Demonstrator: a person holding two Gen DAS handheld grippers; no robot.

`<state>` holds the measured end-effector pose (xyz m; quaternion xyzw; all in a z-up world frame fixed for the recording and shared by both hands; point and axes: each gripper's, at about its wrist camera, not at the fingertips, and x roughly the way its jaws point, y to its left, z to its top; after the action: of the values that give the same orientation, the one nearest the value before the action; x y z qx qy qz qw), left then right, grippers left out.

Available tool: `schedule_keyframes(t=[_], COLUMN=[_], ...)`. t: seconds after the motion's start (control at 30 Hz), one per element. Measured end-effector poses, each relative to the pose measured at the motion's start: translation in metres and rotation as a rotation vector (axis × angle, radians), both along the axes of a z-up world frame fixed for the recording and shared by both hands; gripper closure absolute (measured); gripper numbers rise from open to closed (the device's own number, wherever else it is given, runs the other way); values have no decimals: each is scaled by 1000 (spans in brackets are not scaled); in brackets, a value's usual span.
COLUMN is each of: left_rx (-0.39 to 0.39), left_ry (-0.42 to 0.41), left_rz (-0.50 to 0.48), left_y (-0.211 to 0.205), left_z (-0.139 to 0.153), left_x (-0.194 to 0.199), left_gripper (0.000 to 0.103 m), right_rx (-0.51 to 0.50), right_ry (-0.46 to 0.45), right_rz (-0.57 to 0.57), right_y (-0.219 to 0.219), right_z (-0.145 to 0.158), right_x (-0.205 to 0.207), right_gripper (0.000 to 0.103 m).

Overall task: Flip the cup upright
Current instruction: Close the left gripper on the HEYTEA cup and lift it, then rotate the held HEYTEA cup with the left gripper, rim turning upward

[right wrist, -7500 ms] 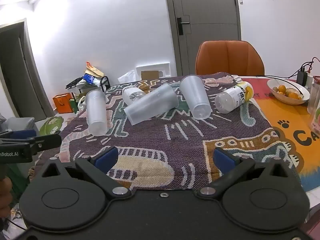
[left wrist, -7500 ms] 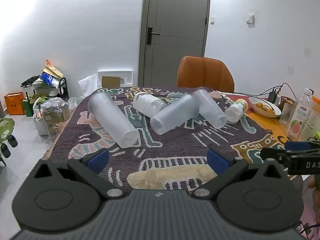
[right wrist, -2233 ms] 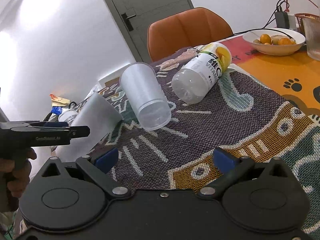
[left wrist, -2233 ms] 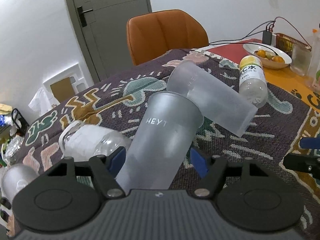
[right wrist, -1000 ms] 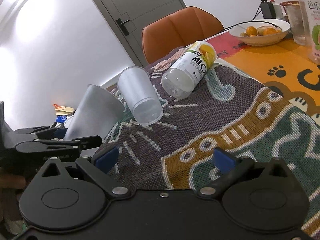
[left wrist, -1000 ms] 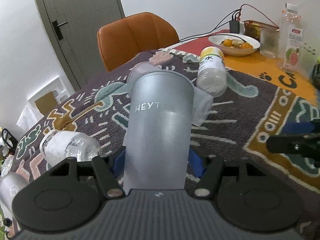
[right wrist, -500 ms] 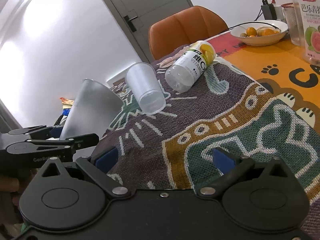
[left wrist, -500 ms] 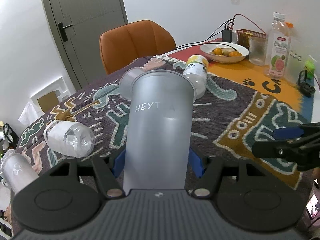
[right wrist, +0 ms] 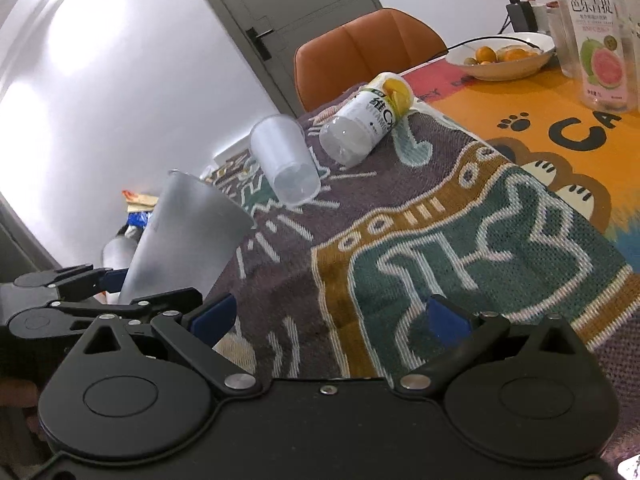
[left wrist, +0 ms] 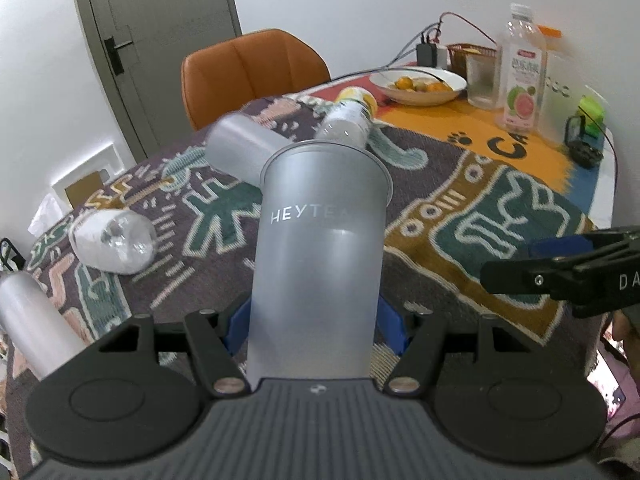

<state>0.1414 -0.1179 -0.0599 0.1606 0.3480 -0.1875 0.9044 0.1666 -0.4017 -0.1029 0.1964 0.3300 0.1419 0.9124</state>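
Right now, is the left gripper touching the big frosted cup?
Touching. In the left wrist view, both blue pads of the left gripper press the sides of the HEYTEA cup.

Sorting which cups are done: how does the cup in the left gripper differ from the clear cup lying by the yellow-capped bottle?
The held cup is clamped in the left gripper off the rug, rim up; the clear cup lies on its side on the rug, untouched. The held cup is frosted grey with HEYTEA lettering; the clear cup looks paler, with no print visible. Both are plastic tumblers.

Home dining room: fruit bowl (left wrist: 420, 88), chair (left wrist: 252, 72), door (left wrist: 160, 40)
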Motion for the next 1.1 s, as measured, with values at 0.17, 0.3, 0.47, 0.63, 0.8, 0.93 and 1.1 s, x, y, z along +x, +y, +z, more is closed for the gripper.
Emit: schedule_keyframes(t=[0.17, 0.3, 0.47, 0.63, 0.8, 0.93, 1.1], left_rx=[11, 64, 68, 32, -5, -66, -118], left_ry=[35, 62, 54, 32, 3, 7, 4], left_rz=[-1, 4, -3, 20, 64, 110, 172], left_y=[-7, -13, -13, -6, 8, 23, 43], left_z=[-12, -24, -21, -9, 6, 12, 15], left_x=[-6, -6, -8, -11, -15, -14, -12], left_gripper=[38, 37, 32, 21, 21, 21, 21], right_rx=[-3, 11, 28, 51, 84, 102, 125], right_ry=[9, 16, 22, 30, 26, 21, 19], right_rz=[1, -12, -14, -3, 18, 27, 47], right_y=[-3, -7, -7, -4, 1, 8, 18], right_z=[-5, -8, -10, -12, -9, -5, -1], right_x=[-7, -5, -3, 1, 4, 7, 11], right_gripper=[0, 0, 0, 0, 0, 0, 0])
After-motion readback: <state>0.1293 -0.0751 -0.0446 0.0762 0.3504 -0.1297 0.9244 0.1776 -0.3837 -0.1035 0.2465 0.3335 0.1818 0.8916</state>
